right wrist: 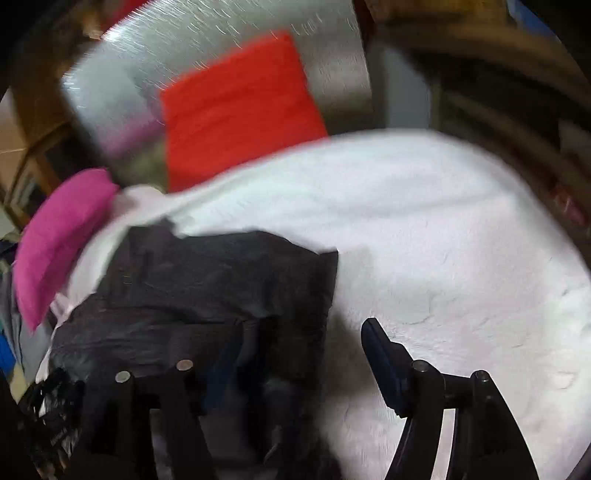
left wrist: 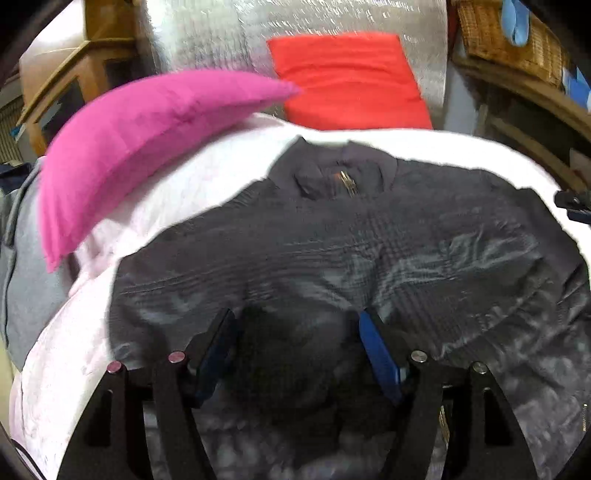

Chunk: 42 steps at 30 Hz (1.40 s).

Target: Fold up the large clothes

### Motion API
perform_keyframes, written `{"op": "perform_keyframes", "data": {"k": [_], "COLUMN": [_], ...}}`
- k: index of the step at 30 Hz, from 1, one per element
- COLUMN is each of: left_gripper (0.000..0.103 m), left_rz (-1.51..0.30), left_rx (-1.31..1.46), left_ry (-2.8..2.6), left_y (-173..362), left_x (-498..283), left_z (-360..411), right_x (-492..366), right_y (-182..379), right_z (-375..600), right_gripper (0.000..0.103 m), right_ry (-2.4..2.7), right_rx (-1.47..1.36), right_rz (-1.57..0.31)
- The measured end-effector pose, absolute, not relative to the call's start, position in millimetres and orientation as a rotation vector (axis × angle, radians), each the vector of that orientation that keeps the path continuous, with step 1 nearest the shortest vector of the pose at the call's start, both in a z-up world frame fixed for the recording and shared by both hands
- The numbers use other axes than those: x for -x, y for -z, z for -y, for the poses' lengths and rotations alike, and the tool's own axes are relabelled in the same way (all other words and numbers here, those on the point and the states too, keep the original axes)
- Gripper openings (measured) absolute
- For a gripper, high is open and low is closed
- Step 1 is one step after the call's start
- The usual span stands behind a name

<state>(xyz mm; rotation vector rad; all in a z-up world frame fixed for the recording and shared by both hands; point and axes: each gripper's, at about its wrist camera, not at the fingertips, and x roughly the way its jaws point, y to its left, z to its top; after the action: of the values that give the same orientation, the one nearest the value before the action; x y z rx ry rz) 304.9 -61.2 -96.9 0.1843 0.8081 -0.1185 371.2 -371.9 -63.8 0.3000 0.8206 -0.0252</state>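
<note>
The dark grey jacket (left wrist: 332,240) lies spread flat on a white bed cover (left wrist: 166,192), collar and front zip (left wrist: 347,181) pointing away from the cameras. A pink pillow (left wrist: 140,144) rests on the cover to the left of the jacket, and a red cushion (left wrist: 351,81) stands beyond the collar against a silvery panel (left wrist: 221,33).

**Handling properties (judged from appearance).** The shell has a faint sheen and fine wrinkles, which suggests a thin synthetic fabric: light, limp and fairly slippery. It will not hold a shape when lifted, and a pinch on a single layer is likely to slide. Doubled material is the better hold: hem, side seam, shoulder seam or cuff. The collar and zip are the stiffest parts and serve as the centre line for folding.

**Left claw (left wrist: 299,354).** The jaws stand apart with nothing pinched between them. The claw hangs over the near, lower part of the jacket, roughly in line with the zip; dark fabric fills the gap below it. Whether the fingertips touch the cloth cannot be told.

**Right claw (right wrist: 295,354).** The jaws are apart and grip nothing. In the right wrist view, the jacket (right wrist: 221,280) lies to the left, with a squared corner reaching toward the middle of the bed. The claw straddles the jacket's right edge: the left finger sits over dark fabric and the right finger (right wrist: 384,362) over bare white cover. This edge is the nearest available hold for the right claw. The view is blurred, so contact cannot be judged.
</note>
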Motion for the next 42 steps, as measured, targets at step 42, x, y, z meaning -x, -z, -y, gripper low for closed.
{"op": "perform_keyframes", "data": {"k": [42], "left_gripper": [0.080], "left_rz": [-0.981], "left_rx": [0.273], "left_ry": [0.092], "left_y": [129.6], "left_x": [36.1], "left_z": [-137.5], "right_x": [6.5], "right_y": [126.1], "right_z": [376.0], "right_gripper": [0.080], "right_ry": [-0.202], "right_rx": [-0.649], "right_rz": [-0.932]}}
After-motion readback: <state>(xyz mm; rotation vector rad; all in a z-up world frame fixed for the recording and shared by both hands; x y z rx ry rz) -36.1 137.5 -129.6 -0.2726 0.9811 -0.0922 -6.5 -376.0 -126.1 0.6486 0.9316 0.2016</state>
